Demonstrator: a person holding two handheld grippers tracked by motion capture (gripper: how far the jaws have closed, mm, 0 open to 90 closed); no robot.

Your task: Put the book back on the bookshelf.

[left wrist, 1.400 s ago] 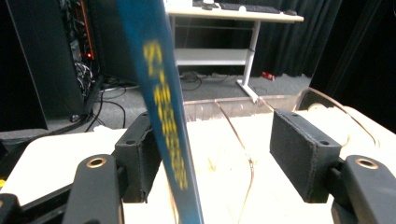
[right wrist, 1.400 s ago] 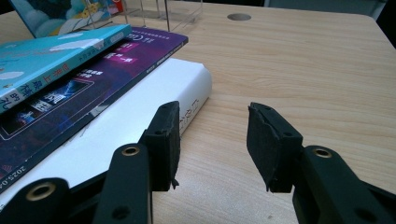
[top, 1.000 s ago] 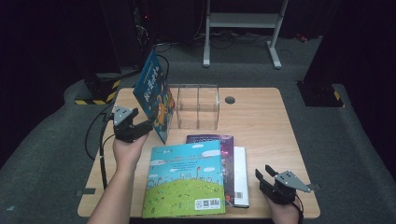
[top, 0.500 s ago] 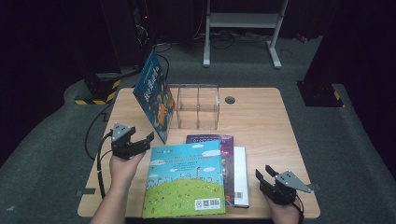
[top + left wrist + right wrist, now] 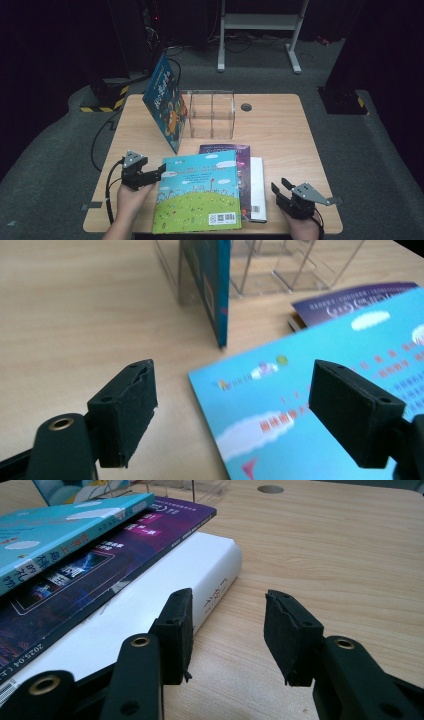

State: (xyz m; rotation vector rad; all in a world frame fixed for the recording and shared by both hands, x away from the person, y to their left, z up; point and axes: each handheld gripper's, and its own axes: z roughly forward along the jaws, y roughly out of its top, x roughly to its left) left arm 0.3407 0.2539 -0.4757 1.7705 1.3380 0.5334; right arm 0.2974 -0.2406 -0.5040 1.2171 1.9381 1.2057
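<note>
At the left edge of the stack, the left gripper [image 5: 159,173] hangs low over the table [image 5: 280,125] with its jaws wide apart; they have just been opening, and between them is only the near corner of the light blue book [image 5: 198,190], not gripped. This book lies on top of a purple book [image 5: 242,165] and a white book [image 5: 257,185], near the front of the table. I judge that the step in hand is to take the top book and bring it to the clear rack [image 5: 210,114], where another blue book [image 5: 164,102] already leans against the left side. To do it well, one jaw should go under the cover edge and the other above, so that only the top book lifts. The right gripper [image 5: 281,192] rests beside the stack, half open and holding nothing. The right gripper view shows the layers of the stack from the side, the white book's [image 5: 150,600] spine close to its jaws. The left gripper view shows the leaning book's [image 5: 212,285] lower edge resting on the wood just beside the rack [image 5: 280,265].
</note>
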